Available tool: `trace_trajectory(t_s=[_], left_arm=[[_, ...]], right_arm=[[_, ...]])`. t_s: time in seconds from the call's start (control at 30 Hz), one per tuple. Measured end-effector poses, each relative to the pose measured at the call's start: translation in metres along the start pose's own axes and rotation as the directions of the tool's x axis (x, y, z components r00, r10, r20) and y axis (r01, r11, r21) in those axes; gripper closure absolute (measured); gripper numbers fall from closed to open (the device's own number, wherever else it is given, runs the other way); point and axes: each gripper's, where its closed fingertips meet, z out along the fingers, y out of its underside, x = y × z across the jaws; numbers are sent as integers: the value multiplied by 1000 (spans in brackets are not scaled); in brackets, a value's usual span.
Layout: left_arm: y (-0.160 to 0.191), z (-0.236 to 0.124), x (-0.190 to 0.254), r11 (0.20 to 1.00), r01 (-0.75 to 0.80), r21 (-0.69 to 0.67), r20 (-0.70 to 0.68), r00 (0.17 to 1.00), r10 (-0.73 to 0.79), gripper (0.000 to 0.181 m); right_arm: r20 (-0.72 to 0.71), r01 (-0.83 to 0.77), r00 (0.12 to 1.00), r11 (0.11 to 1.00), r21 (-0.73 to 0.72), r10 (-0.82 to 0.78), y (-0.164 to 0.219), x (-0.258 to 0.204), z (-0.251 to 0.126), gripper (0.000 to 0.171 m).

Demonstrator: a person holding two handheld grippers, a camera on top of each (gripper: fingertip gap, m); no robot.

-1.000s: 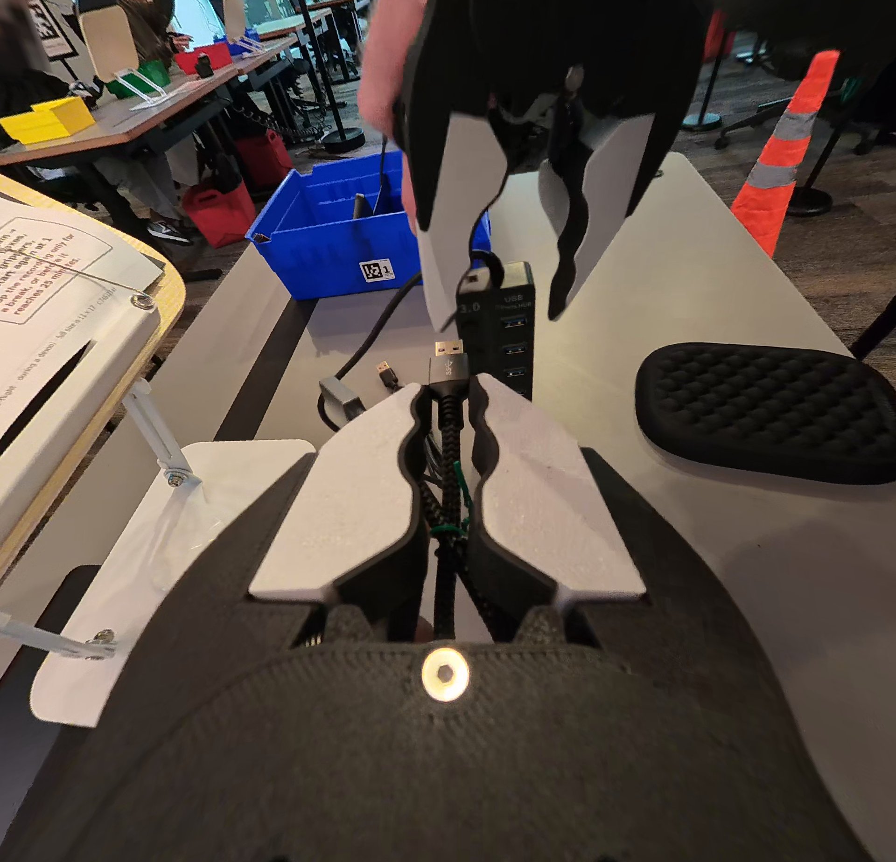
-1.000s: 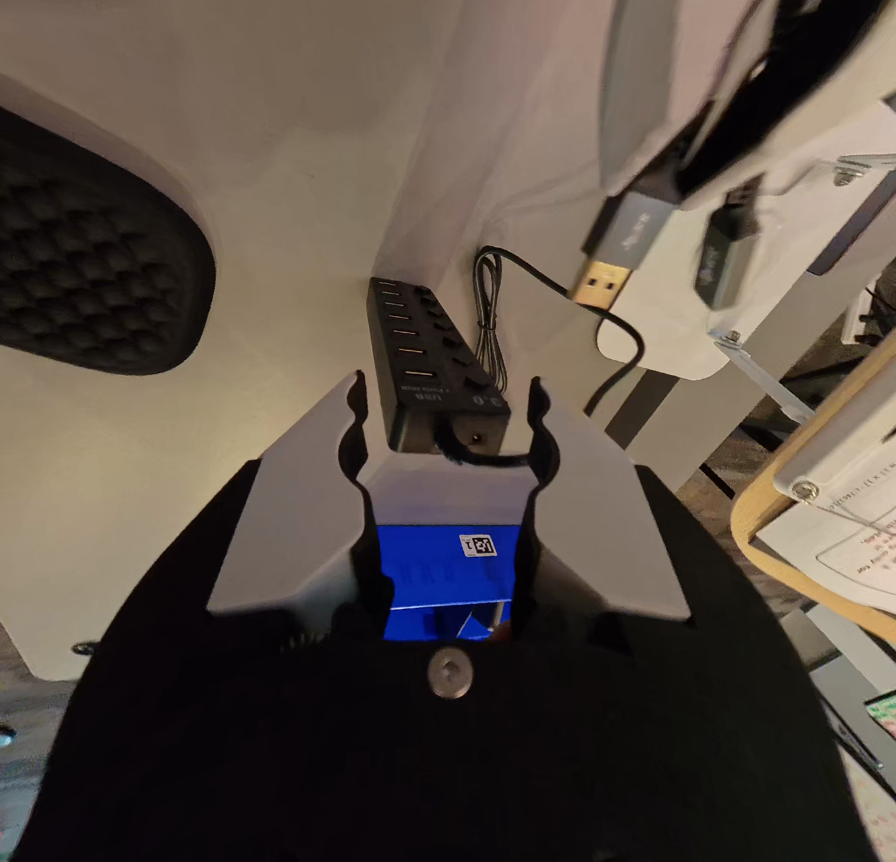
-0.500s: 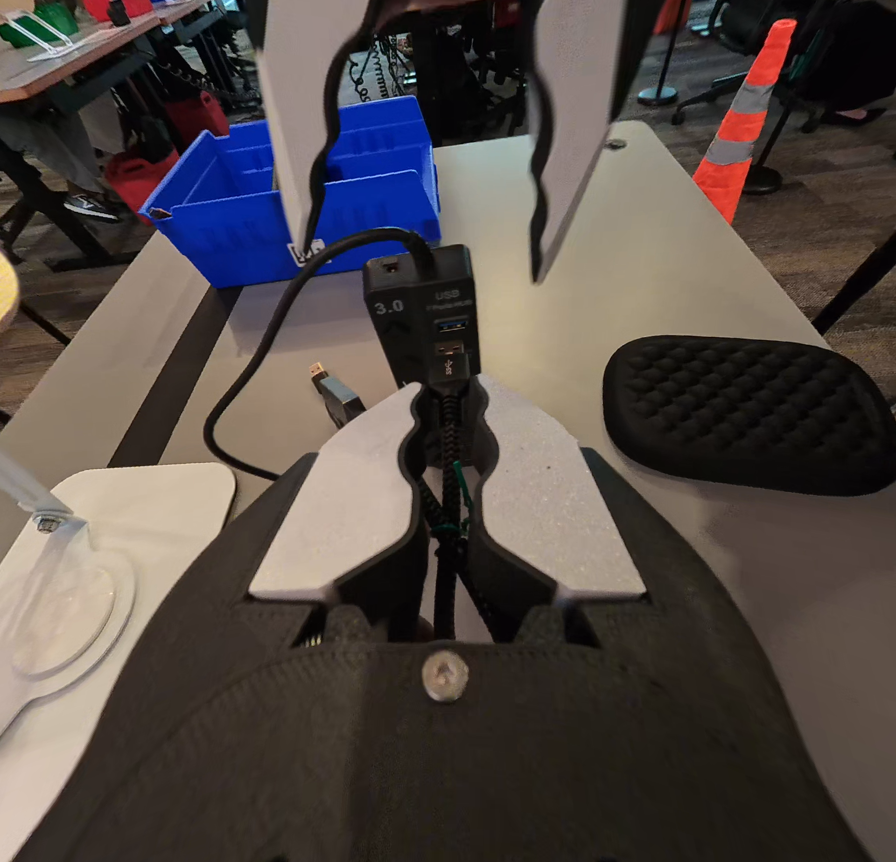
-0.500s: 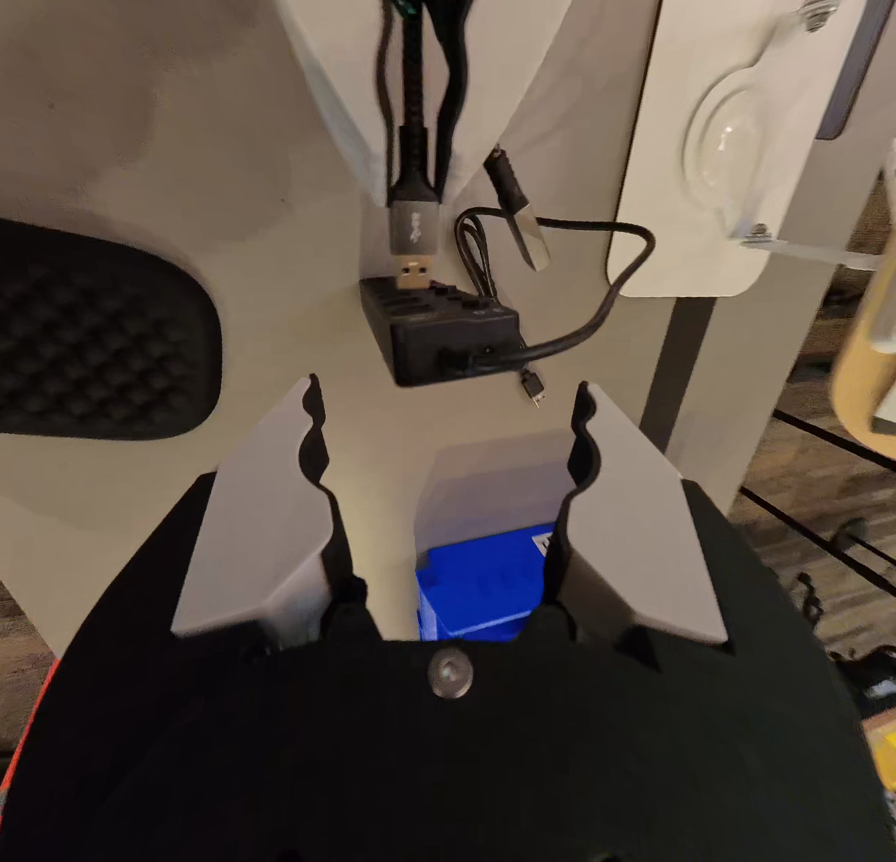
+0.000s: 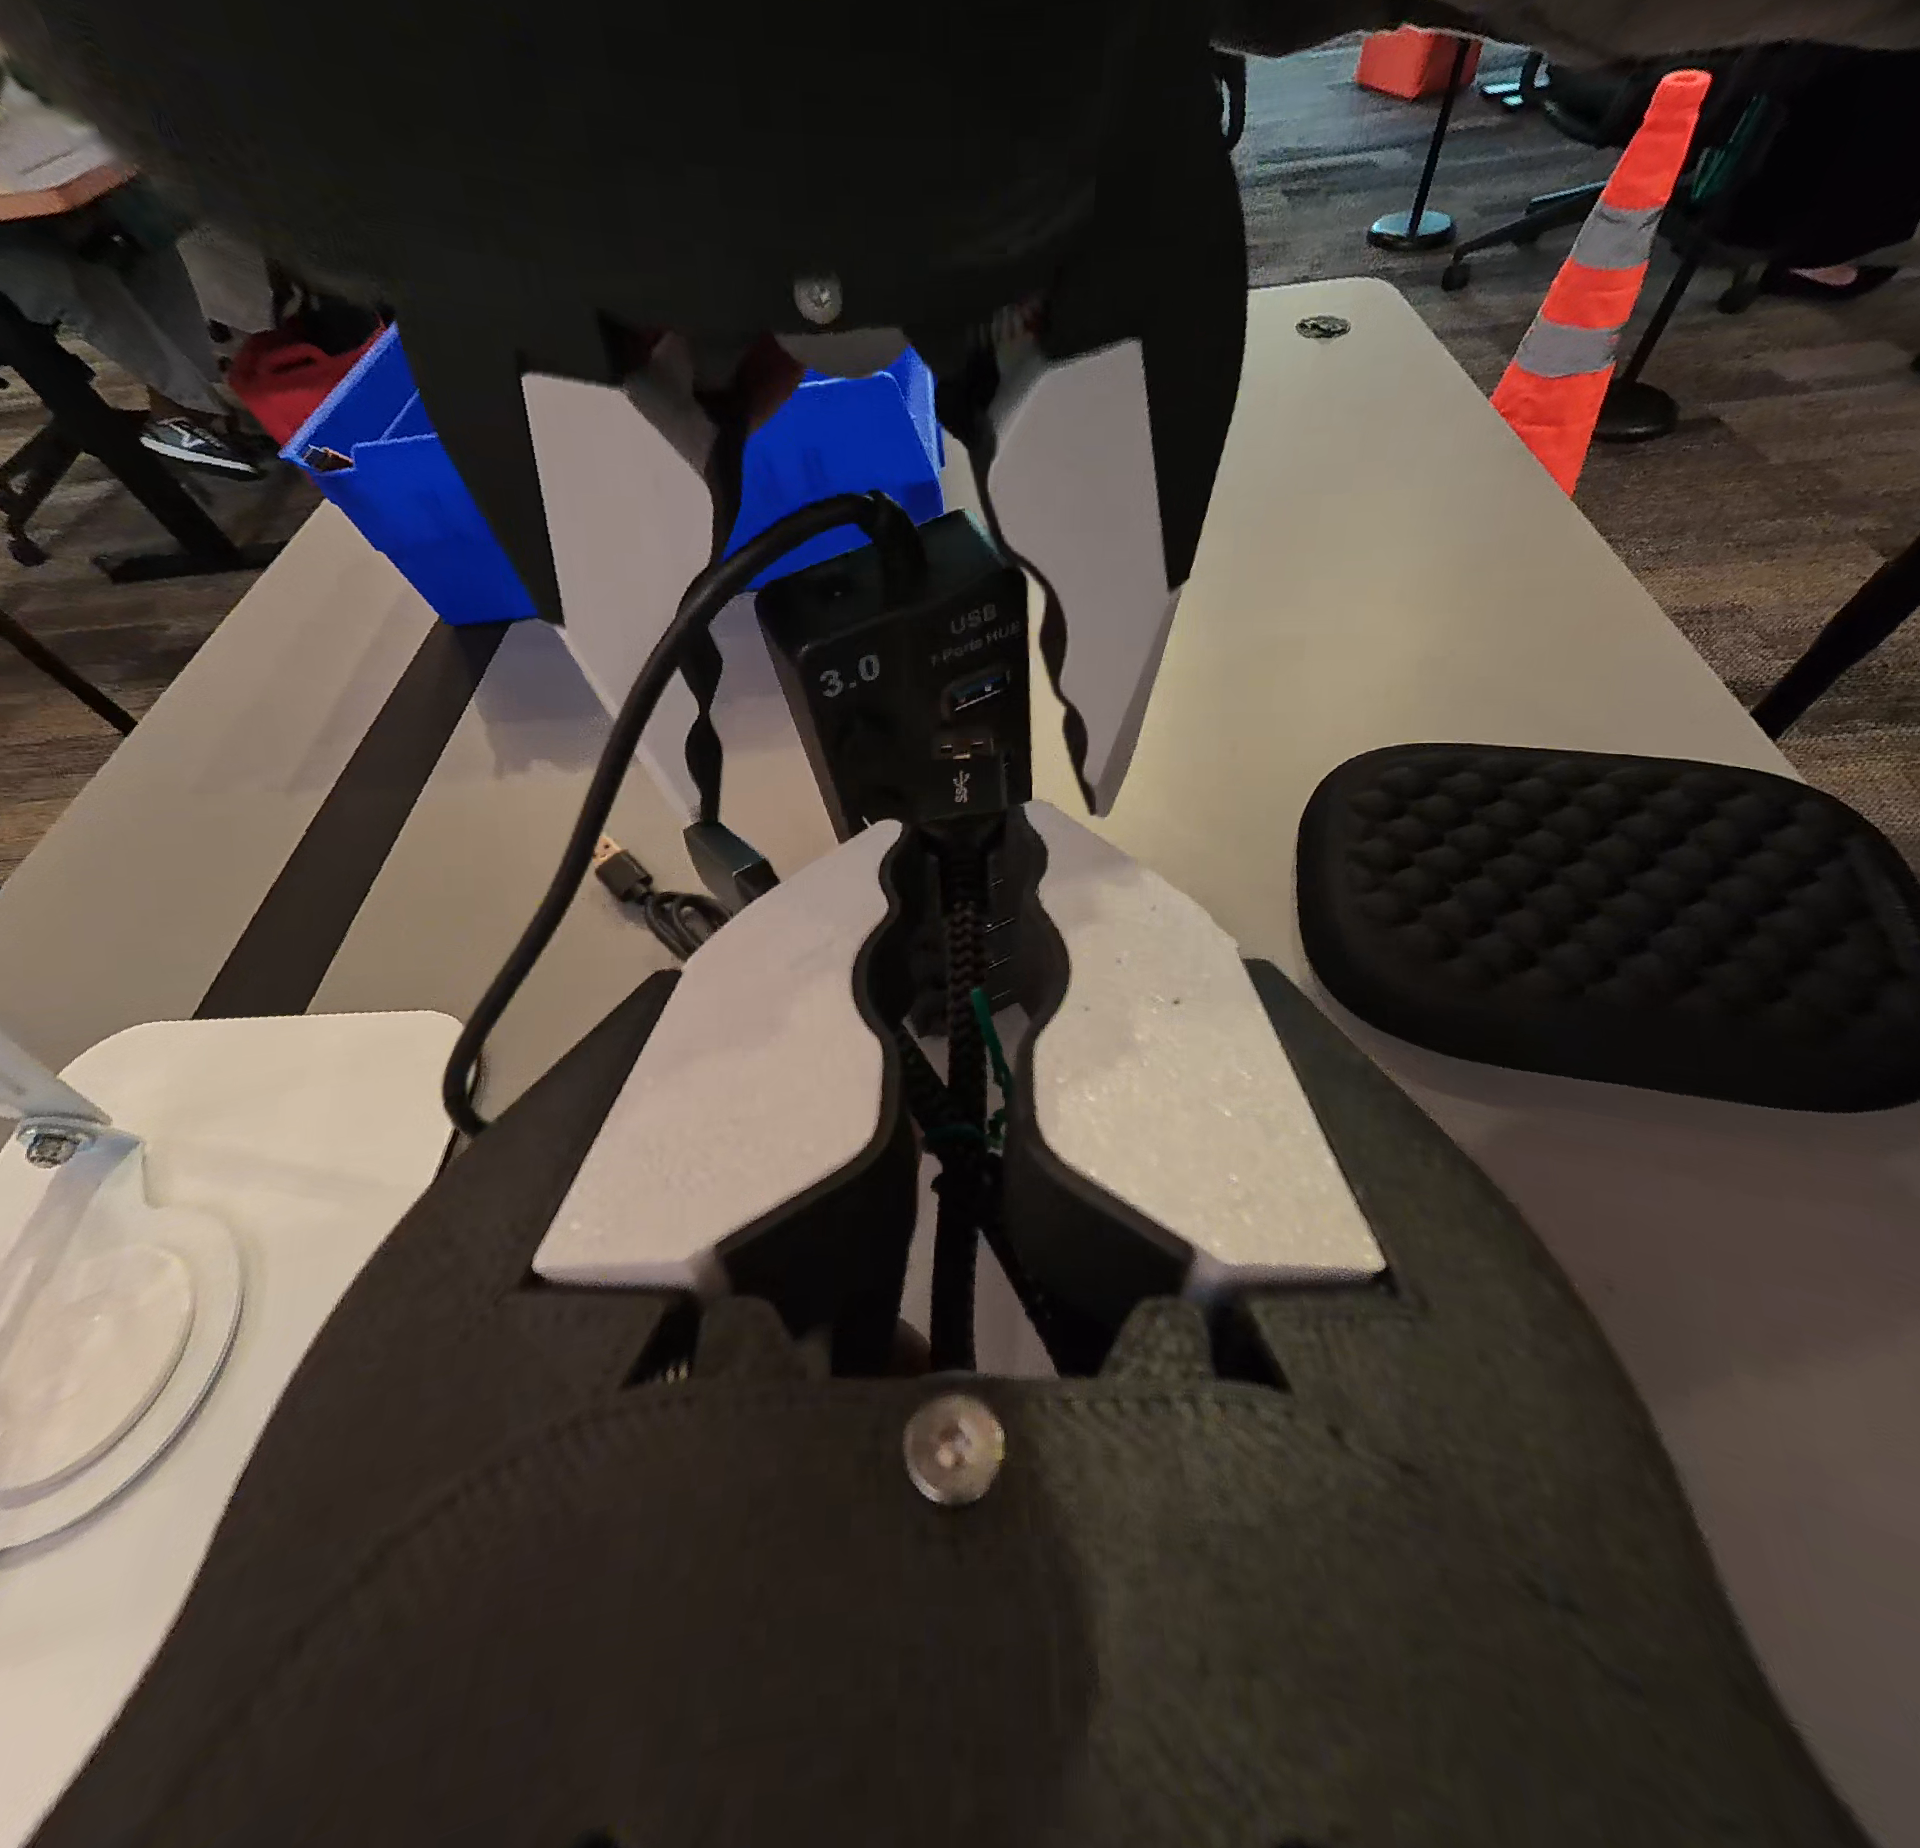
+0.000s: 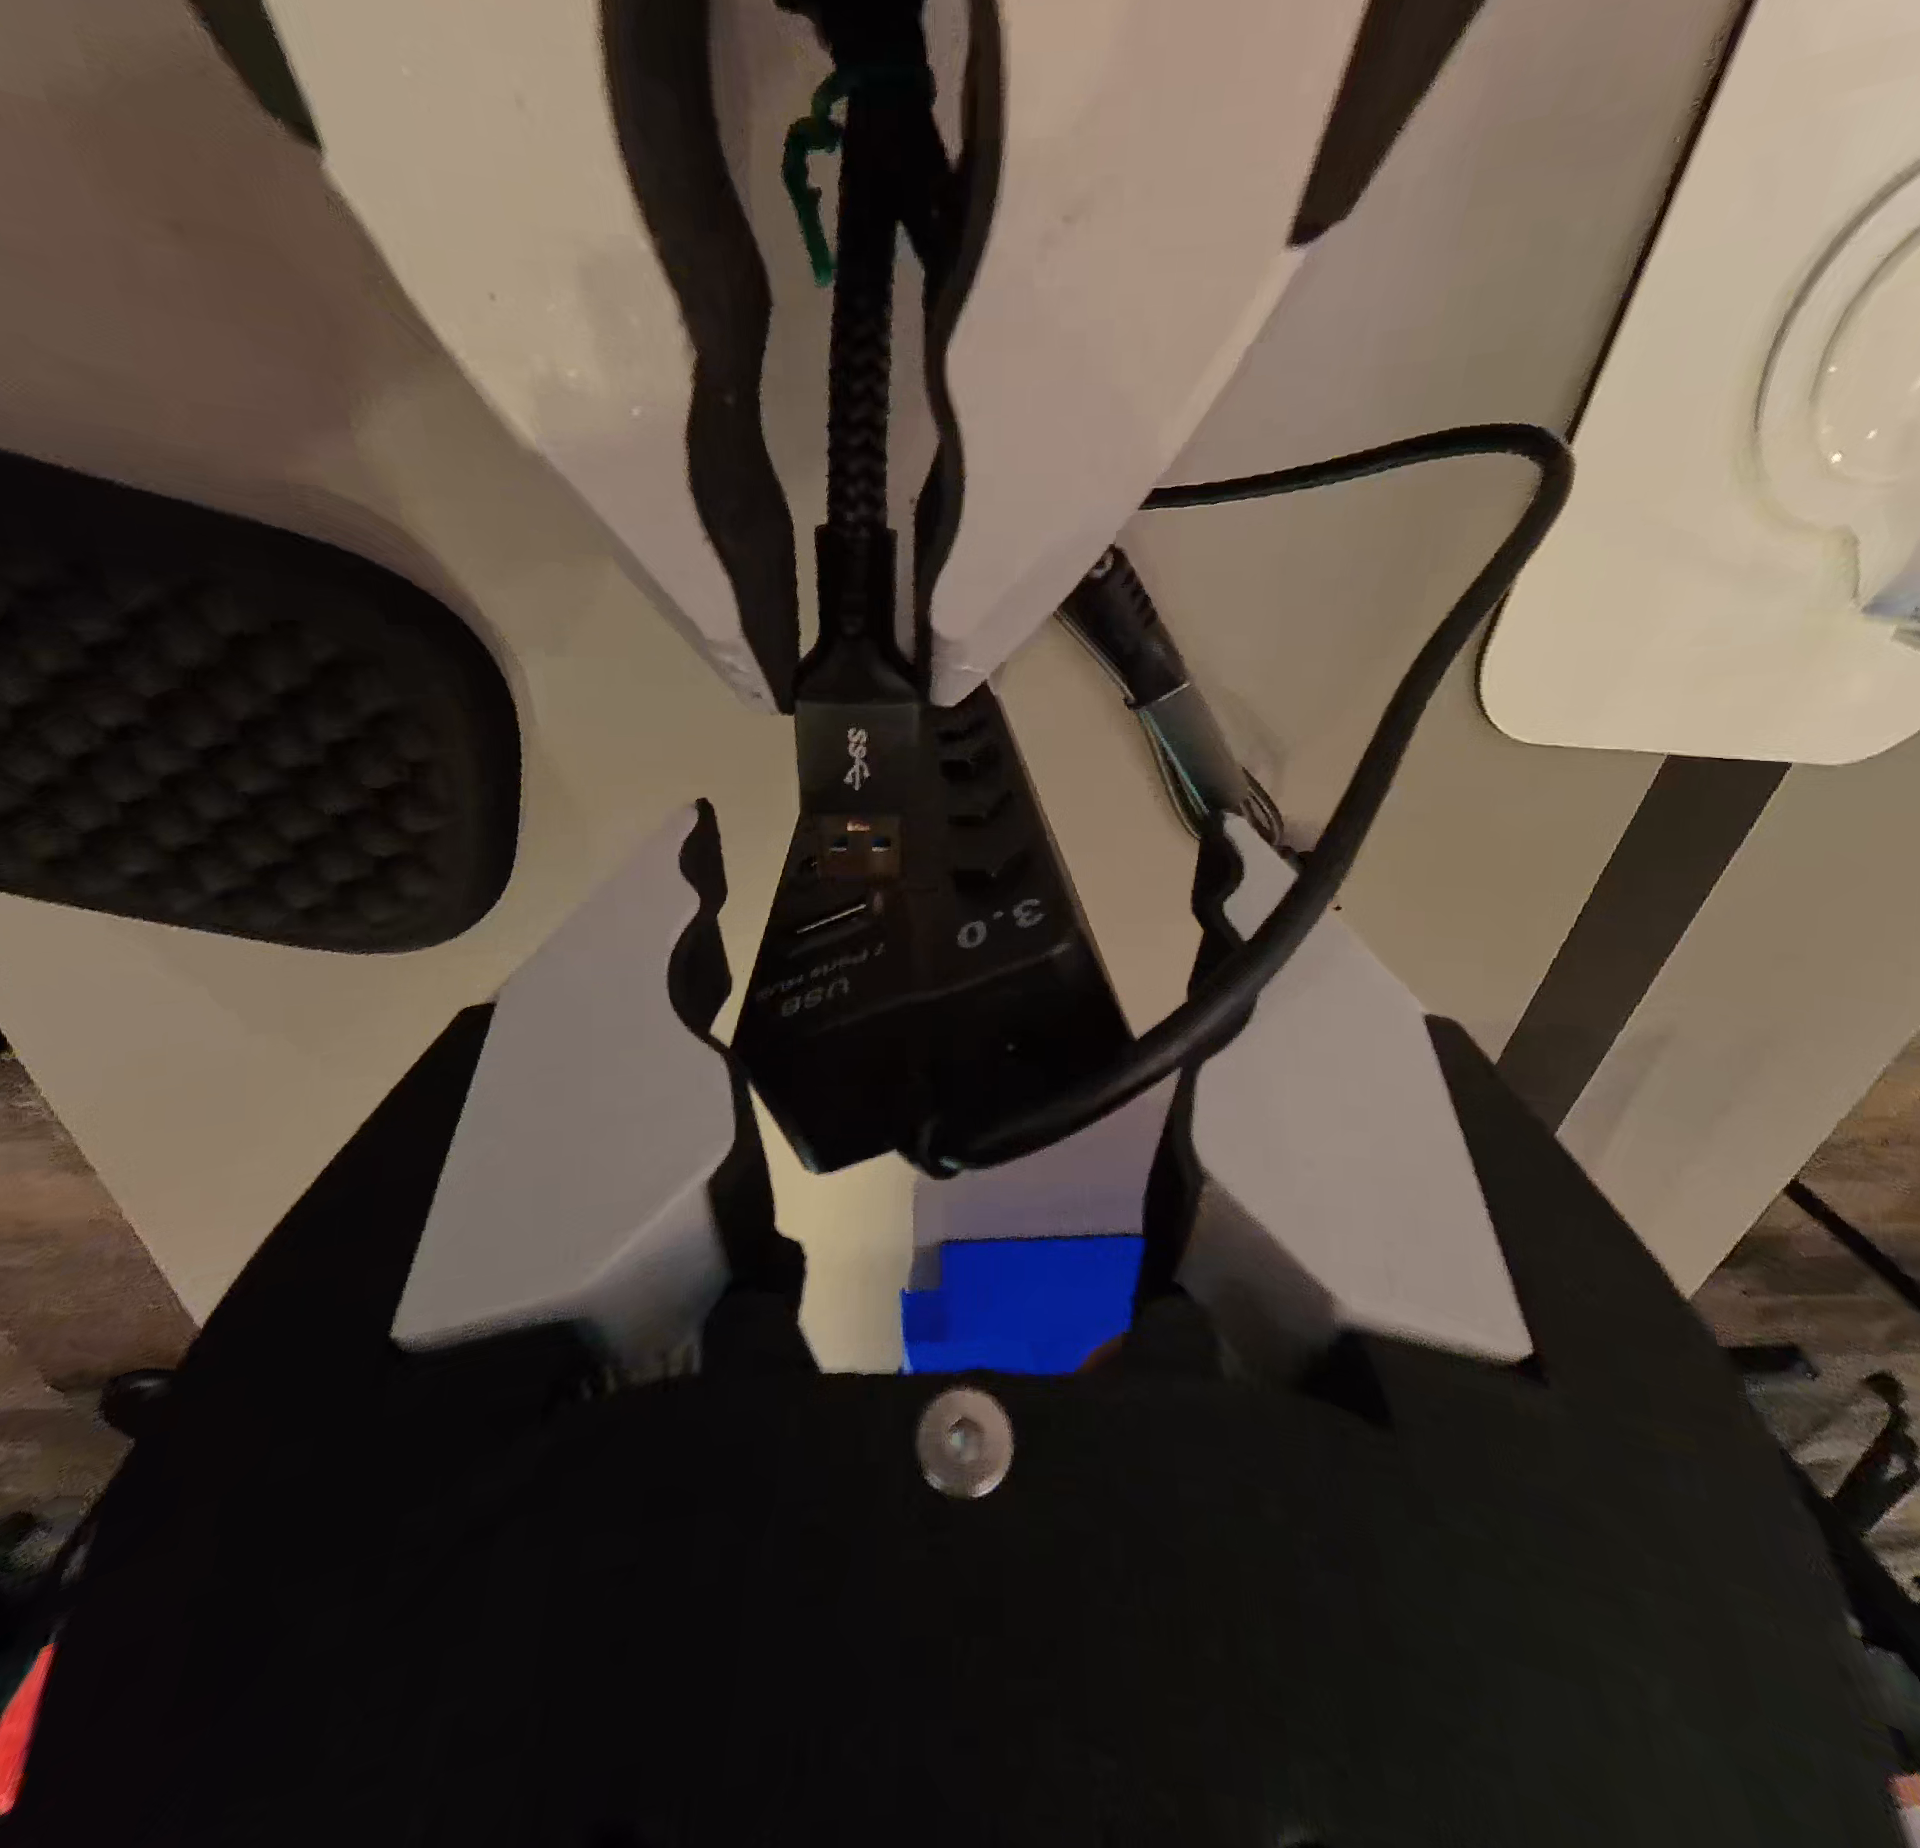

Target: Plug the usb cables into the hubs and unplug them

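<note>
A black USB hub (image 5: 894,676) lies on the pale table (image 5: 1351,603); it also shows in the right wrist view (image 6: 935,977). My left gripper (image 5: 961,832) is shut on a black braided USB cable (image 5: 961,957). Its plug (image 5: 971,785) sits at the hub's second port, with some metal tip showing (image 6: 857,848). My right gripper (image 6: 961,832) is open, with one finger on each side of the hub's near end. I cannot tell whether it touches the hub. It faces the left gripper (image 6: 857,692) and shows in the left wrist view (image 5: 899,801).
The hub's own black cord (image 5: 582,811) loops left over the table. Loose connectors (image 5: 675,879) lie beside the hub. A blue bin (image 5: 416,510) stands behind it. A black padded rest (image 5: 1600,925) lies at the right, a white stand base (image 5: 239,1123) at the left. An orange cone (image 5: 1600,271) stands on the floor. Some 5 cm of space lies between my two pairs of fingers. It is some 20 cm from my right tips to the black padded rest (image 5: 1600,925). My right wrist view (image 6: 149,673) looks at it from another angle.
My left gripper has carried the plug forward and down to the hub's second port. My right gripper has come down around the hub's end, still open.
</note>
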Motion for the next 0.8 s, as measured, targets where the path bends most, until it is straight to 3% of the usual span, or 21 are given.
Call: trace_trajectory(t_s=[0.2,0.4,0.6,0.8], left_arm=[[0,-1,-3,1000,15,8,0,1000,-15,167],[-1,2,-3,1000,21,15,-4,1000,-21,167],[1,5,-3,1000,12,4,-1,1000,-12,167],[1,2,-8,1000,26,15,7,1000,-27,167]], right_arm=[[42,145,989,988,-48,-143,8,-8,-5,75],[12,333,943,941,-56,-333,3,-6,-4,93],[79,357,933,929,-96,-350,13,-9,-9,86],[46,390,921,915,-103,-387,19,2,-25,79]])
